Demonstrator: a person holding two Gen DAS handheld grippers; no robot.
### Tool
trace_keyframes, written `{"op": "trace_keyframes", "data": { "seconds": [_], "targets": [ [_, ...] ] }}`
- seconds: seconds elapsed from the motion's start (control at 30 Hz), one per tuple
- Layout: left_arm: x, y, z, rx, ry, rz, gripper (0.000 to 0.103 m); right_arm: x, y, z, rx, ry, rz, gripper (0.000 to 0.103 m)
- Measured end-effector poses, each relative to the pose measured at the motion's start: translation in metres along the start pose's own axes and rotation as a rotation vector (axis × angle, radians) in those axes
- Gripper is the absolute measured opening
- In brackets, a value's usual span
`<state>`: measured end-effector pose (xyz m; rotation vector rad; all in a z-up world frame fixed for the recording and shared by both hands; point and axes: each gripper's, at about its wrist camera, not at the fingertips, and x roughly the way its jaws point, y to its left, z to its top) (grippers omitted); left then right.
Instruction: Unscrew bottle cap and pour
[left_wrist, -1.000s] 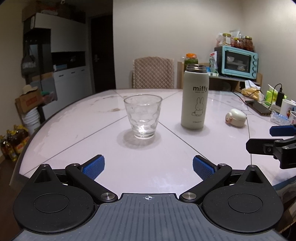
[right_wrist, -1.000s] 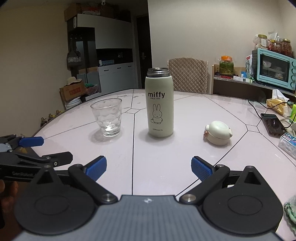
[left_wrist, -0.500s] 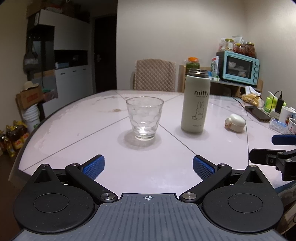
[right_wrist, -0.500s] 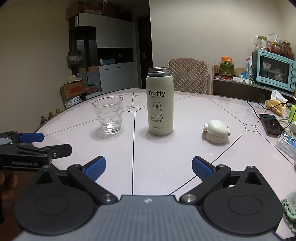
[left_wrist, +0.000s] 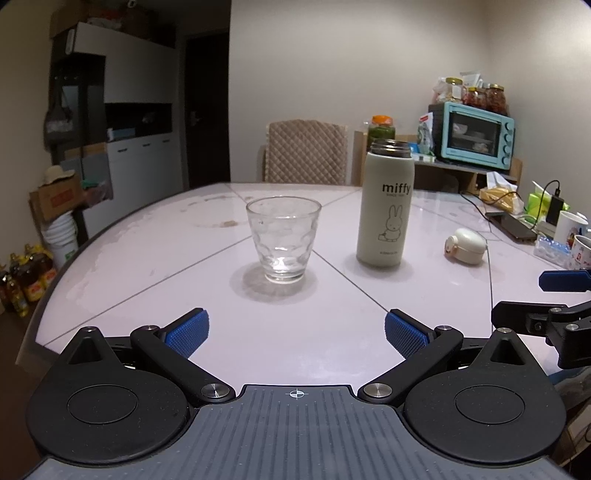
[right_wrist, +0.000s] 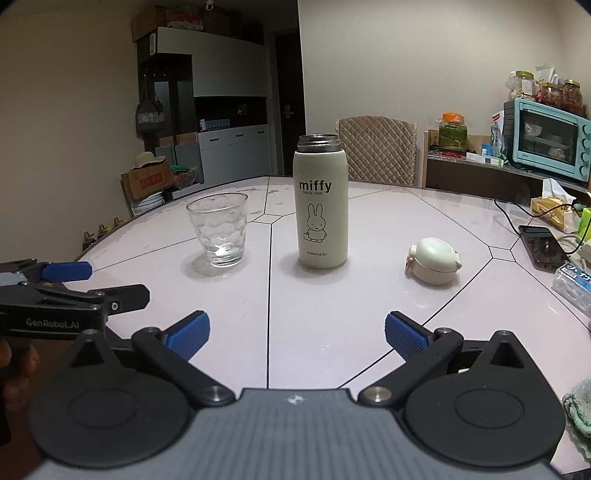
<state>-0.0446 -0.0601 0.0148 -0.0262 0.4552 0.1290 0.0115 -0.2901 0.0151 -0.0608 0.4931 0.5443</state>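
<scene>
Right wrist view: left gripper (right_wrist: 74, 282) and right gripper (right_wrist: 297, 328) both wide, empty.
Ahead: bottle (right_wrist: 320, 203), uncapped; glass (right_wrist: 218, 229) left, cap (right_wrist: 434, 260) right, phone (right_wrist: 543, 246) beyond.

White table (left_wrist: 147, 266), glass (left_wrist: 282, 240), open bottle (left_wrist: 386, 206), cap (left_wrist: 466, 245), phone (right_wrist: 542, 245)

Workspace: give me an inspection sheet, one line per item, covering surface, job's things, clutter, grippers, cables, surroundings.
Surface: pale table with dark seam lines, faint stains at the far side.
Job's things: miffy bottle upright, mouth uncapped; cap lying to its right, apart; glass upright to its left, nearly empty.
Clutter: phone, mugs, green cloth at the right edge.
Grippers: left gripper open, holding nothing; right gripper open, holding nothing.
Cables: black cable running to the phone.
Surroundings: quilted chair, teal oven, jars, cabinet.
</scene>
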Motion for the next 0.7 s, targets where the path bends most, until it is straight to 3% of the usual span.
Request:
{"op": "trace_keyframes", "data": {
  "seconds": [0.67,0.7],
  "targets": [
    [0.001,0.016,0.009,0.018,-0.01,-0.01,0.103,-0.001,-0.002,0.001,0.008,-0.005,-0.006,0.102],
    [-0.003,-0.014,-0.002,0.02,-0.013,-0.011,0.103,-0.002,-0.002,0.001,0.007,-0.007,-0.006,0.102]
  ]
}}
